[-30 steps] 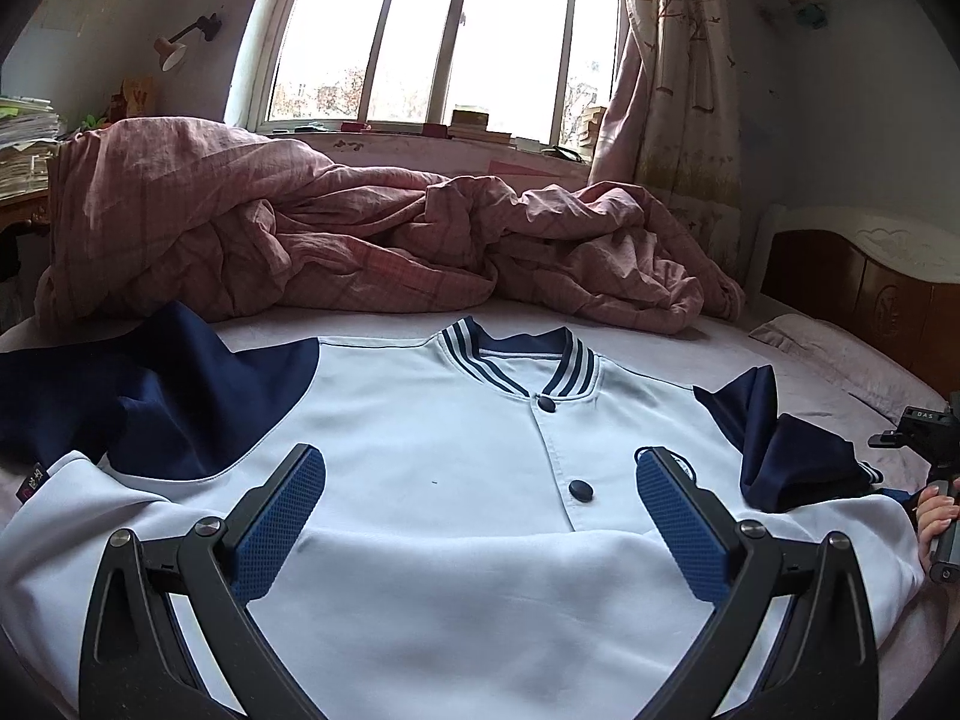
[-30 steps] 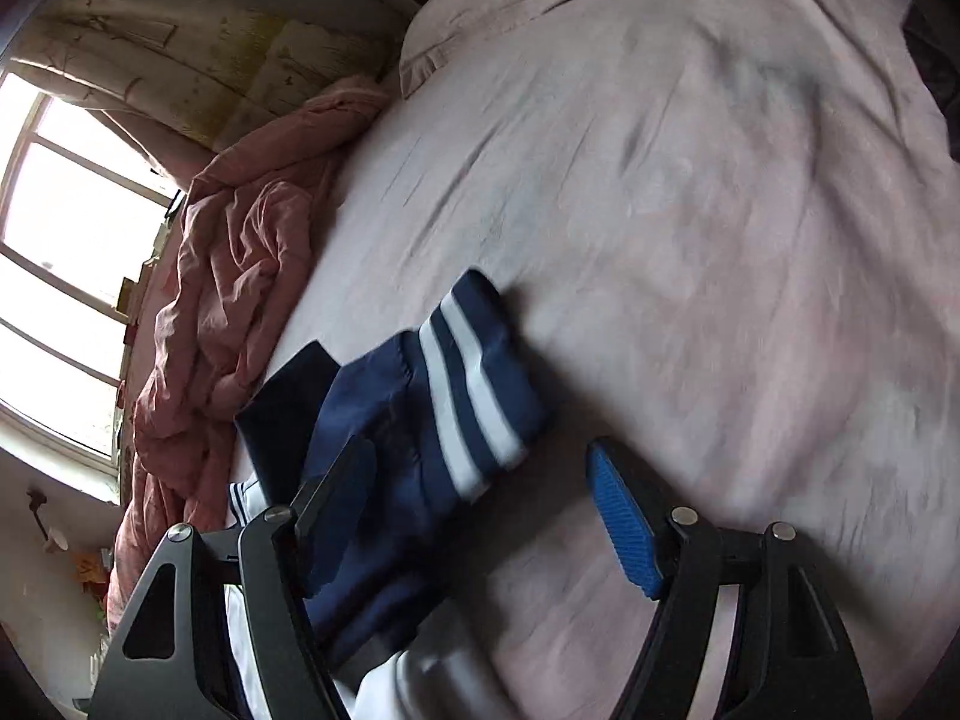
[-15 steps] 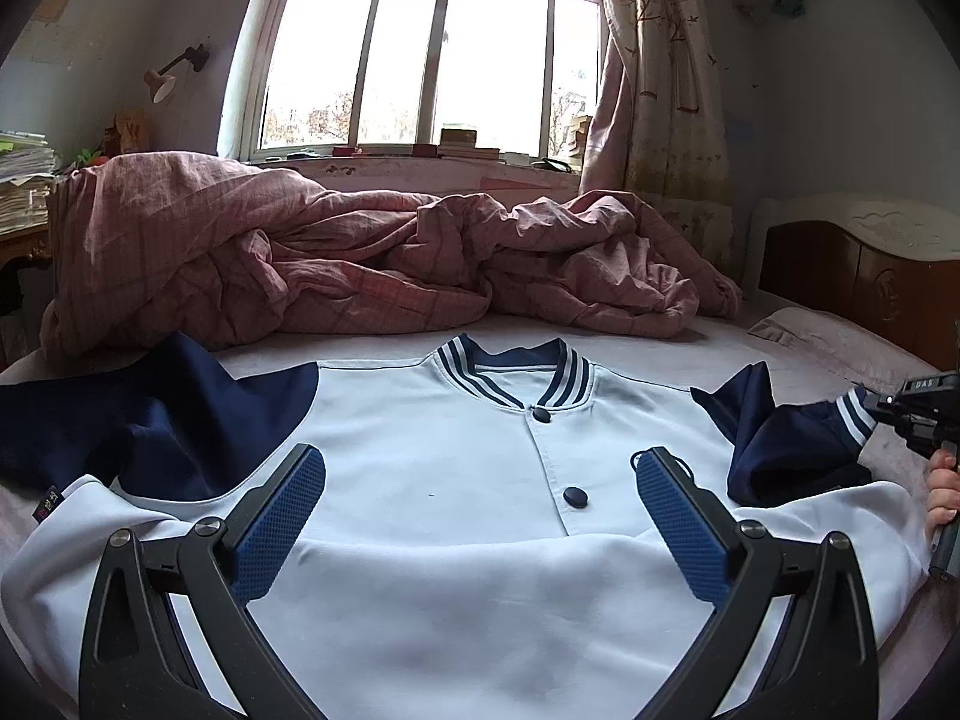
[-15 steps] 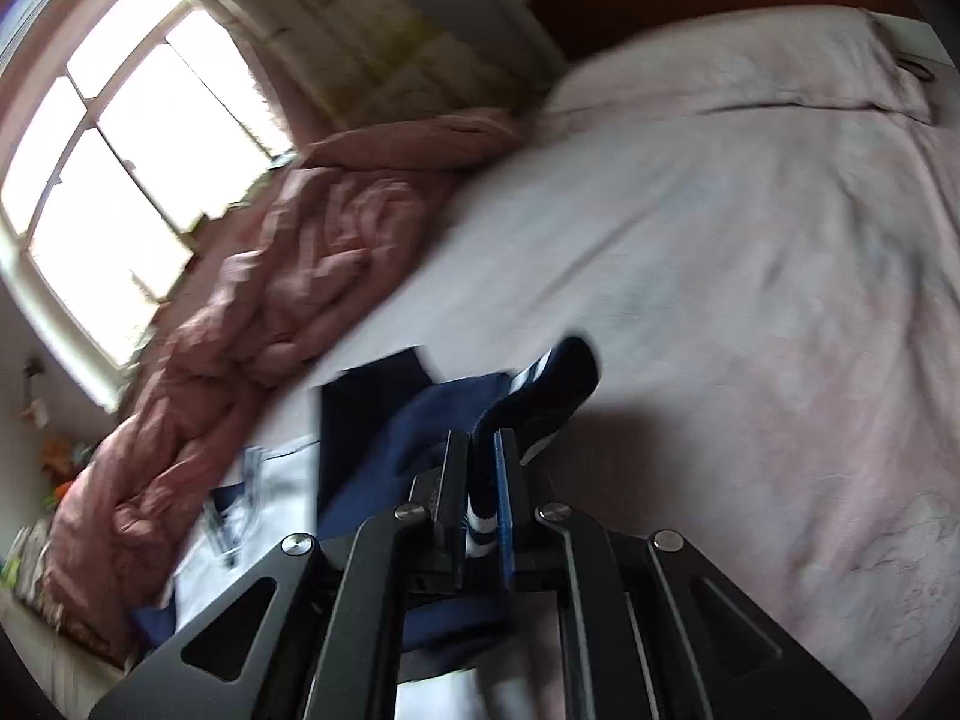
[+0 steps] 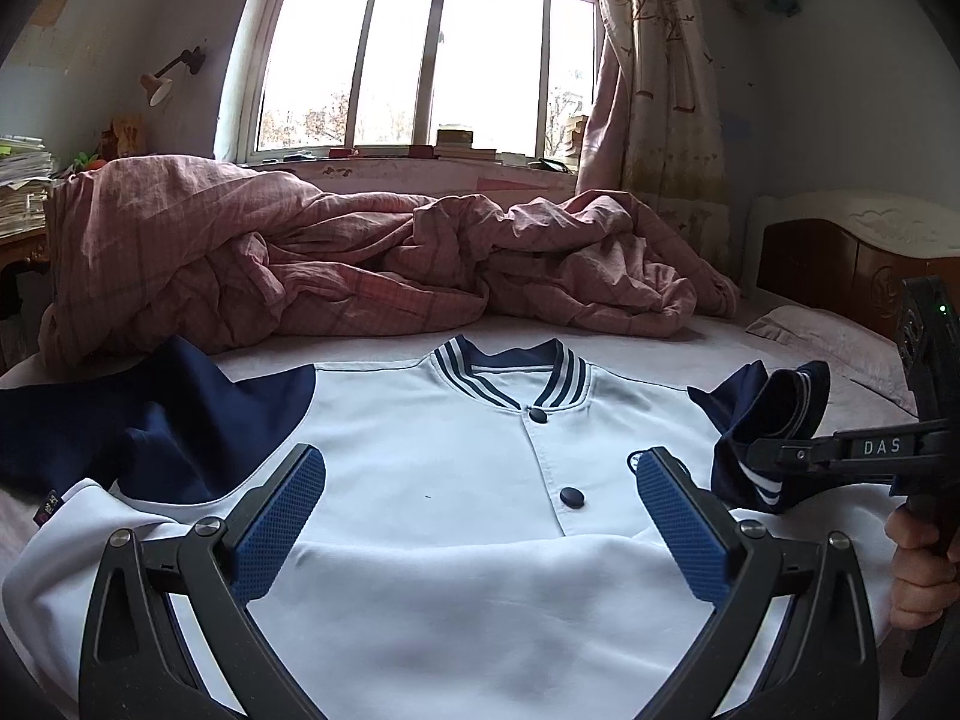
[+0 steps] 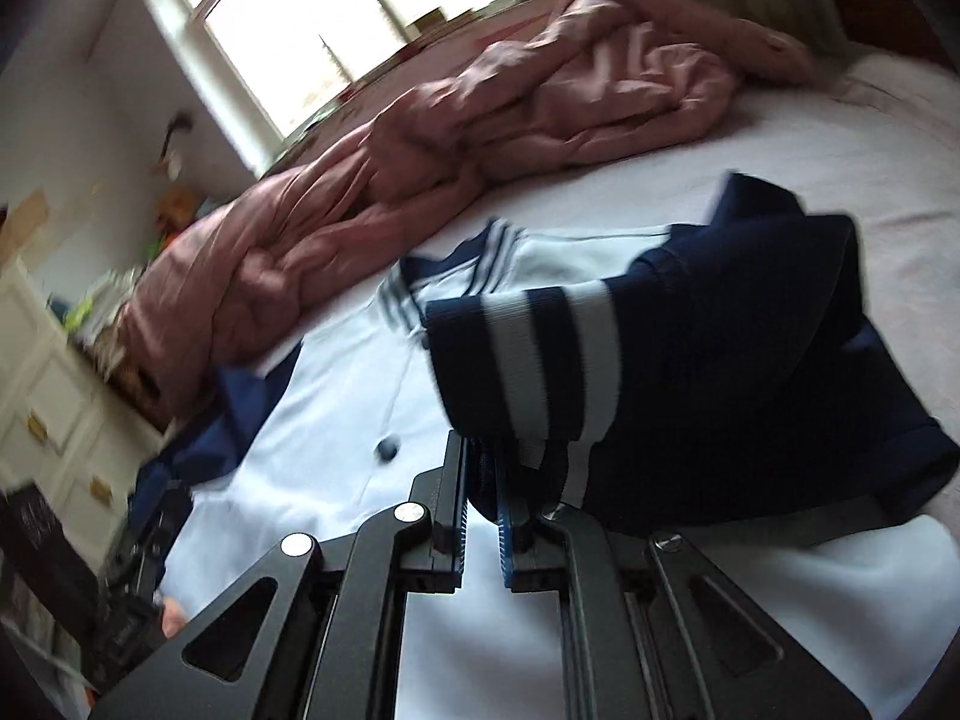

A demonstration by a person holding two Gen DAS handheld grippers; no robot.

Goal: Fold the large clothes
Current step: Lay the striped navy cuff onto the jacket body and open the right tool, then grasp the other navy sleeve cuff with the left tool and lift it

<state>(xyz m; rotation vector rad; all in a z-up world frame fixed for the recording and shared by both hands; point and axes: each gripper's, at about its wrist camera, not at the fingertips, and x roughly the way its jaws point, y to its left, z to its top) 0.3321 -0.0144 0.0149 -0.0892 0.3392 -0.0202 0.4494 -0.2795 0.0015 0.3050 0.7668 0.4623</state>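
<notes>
Pinching the navy striped cuff, the right gripper lifts that sleeve at three o'clock over the white jacket spread flat on the bed; the left gripper hovers wide open at six o'clock above its hem.

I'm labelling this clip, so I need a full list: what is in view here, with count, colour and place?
jacket: one, white body with navy sleeves, laid flat, front up, on the bed
cuff: one, navy with white stripes, lifted over the jacket's front
quilt: one, pink, bunched beyond the jacket's collar
bed: one, pale sheet, under everything
headboard: one, brown wood, right side
window: one, white frame, behind the quilt
curtain: one, patterned beige, right of the window
wall lamp: one, left of the window
left gripper: jaws open, over the jacket's front
right gripper: jaws shut on the cuff
hand: one, holding the right gripper's handle
</notes>
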